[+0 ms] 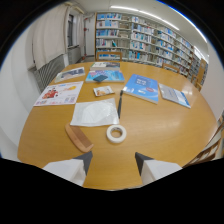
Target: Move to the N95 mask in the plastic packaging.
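As seen from the camera riding on the gripper (112, 162), a round wooden table (165, 130) is spread out ahead, with library bookshelves (145, 40) lining the far wall. The two fingers are held wide apart with nothing between them, raised above the near edge of the table. The N95 mask in its clear plastic packaging (96, 112) is laid flat on the table, beyond the fingers and slightly to their left. A roll of white tape (116, 133) is set just ahead of the fingers, near the packet's closer corner, and a wooden comb (78, 137) is placed close by on the left. A dark pen (120, 103) is laid along the packet's right edge. Magazines and leaflets (142, 87) are scattered farther back.

The approach step is judged to be under way, with the packet not yet reached. For the next move, the gripper would need to be carried forward and a little left, past the tape, and lowered over the packet.
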A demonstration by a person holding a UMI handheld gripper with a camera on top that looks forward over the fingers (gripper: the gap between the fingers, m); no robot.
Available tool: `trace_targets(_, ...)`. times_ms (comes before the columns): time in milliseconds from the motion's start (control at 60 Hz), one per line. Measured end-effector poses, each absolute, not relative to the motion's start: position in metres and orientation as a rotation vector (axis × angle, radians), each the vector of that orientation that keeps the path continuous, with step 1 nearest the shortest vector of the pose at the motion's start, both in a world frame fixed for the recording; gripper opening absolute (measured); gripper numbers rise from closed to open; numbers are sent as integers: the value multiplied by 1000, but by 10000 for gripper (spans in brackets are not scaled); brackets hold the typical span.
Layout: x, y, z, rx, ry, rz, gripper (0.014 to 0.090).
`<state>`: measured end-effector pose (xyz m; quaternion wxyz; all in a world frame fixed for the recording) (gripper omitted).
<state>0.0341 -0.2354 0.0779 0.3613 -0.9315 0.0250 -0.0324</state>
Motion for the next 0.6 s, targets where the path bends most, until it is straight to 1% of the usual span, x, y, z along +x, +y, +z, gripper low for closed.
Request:
trace_targets(167, -4, -228, 73, -2403, 60, -70, 845)
trace_targets(317, -21, -216, 69, -2408, 57, -63, 849)
trace_targets(600, -22, -170, 51, -2425, 34, -43, 848)
